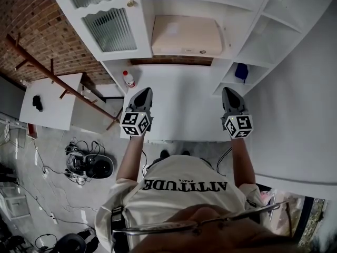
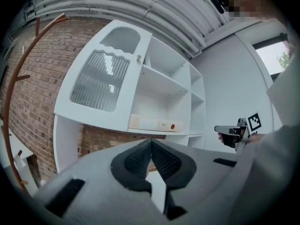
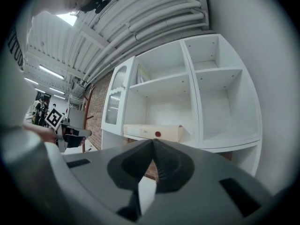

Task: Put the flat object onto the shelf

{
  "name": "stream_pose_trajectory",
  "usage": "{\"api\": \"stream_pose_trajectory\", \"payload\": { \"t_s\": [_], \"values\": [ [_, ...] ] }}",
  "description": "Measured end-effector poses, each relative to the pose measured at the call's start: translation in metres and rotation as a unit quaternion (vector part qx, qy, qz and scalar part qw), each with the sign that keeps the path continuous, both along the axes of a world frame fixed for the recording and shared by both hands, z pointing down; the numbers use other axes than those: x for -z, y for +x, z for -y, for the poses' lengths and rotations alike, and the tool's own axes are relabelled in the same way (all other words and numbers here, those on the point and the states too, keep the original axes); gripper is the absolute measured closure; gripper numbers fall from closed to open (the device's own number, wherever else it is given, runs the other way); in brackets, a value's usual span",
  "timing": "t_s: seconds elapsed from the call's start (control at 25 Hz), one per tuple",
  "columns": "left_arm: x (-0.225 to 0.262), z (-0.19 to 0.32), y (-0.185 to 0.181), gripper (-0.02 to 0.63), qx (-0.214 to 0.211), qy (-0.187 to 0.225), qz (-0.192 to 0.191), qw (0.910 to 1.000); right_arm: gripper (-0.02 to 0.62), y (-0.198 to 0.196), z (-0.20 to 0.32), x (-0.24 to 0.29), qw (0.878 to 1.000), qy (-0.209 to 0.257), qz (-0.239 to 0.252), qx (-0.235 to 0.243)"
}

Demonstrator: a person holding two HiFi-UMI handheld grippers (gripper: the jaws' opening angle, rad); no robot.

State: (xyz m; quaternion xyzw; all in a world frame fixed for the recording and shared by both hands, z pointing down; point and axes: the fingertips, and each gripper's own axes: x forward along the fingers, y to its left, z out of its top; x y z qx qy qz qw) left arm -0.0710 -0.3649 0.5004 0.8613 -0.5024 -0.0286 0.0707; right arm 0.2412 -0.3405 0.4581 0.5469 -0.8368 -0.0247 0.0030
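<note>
A flat beige box (image 1: 186, 35) lies on a shelf of the white cabinet (image 1: 247, 41); it also shows as a pale slab (image 2: 152, 123) in the left gripper view and as the flat box (image 3: 152, 132) in the right gripper view. My left gripper (image 1: 143, 96) is shut and empty, held over the white counter (image 1: 181, 109) short of the shelf. My right gripper (image 1: 229, 96) is shut and empty too, level with the left one. Each gripper view shows its own jaws closed tip to tip, left gripper (image 2: 151, 144) and right gripper (image 3: 152, 143), and nothing sits between them.
A small white bottle with a red cap (image 1: 128, 78) stands at the counter's left end. The cabinet door with ribbed glass (image 1: 111, 28) hangs open on the left. A blue object (image 1: 241, 71) sits in a lower right compartment. A wooden rack (image 1: 58, 80) and cables (image 1: 87, 162) lie left below.
</note>
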Motion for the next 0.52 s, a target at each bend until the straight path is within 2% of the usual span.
{"api": "stream_pose_trajectory", "payload": {
  "t_s": [0.52],
  "values": [
    [0.0036, -0.0033, -0.0066, 0.583, 0.005, 0.006, -0.002, 1.0000, 0.569, 0.0016, -0.0043, 0.0024, 1.000, 0.001, -0.001, -0.004]
  ]
}}
